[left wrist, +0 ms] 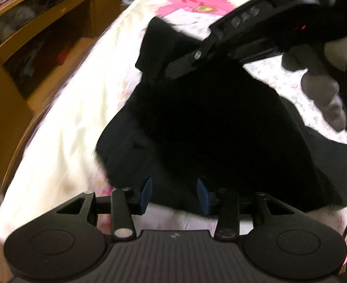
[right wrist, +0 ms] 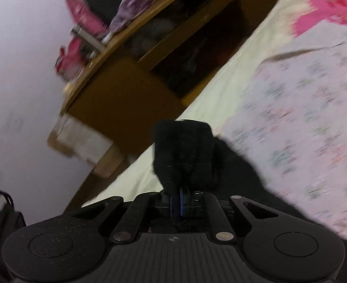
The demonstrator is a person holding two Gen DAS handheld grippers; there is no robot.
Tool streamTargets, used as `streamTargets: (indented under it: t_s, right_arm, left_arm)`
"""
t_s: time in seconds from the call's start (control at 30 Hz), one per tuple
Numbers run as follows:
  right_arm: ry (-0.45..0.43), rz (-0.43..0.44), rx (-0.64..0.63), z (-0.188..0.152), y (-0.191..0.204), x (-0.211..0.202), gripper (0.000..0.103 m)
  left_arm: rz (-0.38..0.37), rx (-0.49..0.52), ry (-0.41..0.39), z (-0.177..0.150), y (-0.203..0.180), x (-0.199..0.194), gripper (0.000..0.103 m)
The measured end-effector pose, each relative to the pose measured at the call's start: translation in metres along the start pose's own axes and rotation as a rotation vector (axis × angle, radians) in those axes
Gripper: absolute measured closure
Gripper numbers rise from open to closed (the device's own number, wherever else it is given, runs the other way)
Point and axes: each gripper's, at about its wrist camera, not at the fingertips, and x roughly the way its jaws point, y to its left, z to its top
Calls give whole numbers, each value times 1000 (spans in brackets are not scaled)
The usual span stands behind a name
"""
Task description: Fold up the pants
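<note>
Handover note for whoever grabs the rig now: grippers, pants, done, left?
Right gripper: shut on a fold of the black pants, lifting it off the bed.
Left gripper: open over the near edge of the pants, holding nothing.
Pants: bunched on the floral bedsheet, partly folded at best.
Left: carry the lifted end over, lay it flat, finish the folds.

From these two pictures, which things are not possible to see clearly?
- Pants, left wrist view: one flat black mass; seams and fold lines are lost in darkness and blur.
- Left tongs: jaws apart above the pants' near edge; contact cannot be told.
- Right tongs, right wrist view: shut on black cloth that bunches over the pad tips.
- Shelf: its contents are blurred and shadowed.
- Bedsheet: its print is smeared by motion.
</note>
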Motion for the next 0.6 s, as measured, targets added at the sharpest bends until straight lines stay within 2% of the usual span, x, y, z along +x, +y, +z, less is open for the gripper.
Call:
streamTargets:
  t_s: [0.1, 0.23, 0.4, 0.6]
  right_arm:
    - [69, 9, -1, -14, 9, 31, 103]
    - [133, -26, -36, -28, 13, 66, 103]
    - [185, -42, -93, -38, 25, 82, 103]
    - [225, -62, -91, -45, 25, 102, 101]
  left_arm:
    - [9, -31, 34, -18, 6, -4, 51]
    - [7, -60, 66, -33, 11, 0, 50]
    - [-10, -60, 59, -32, 12, 3, 50]
    - [-18, -40, 62, -25, 10, 4, 50]
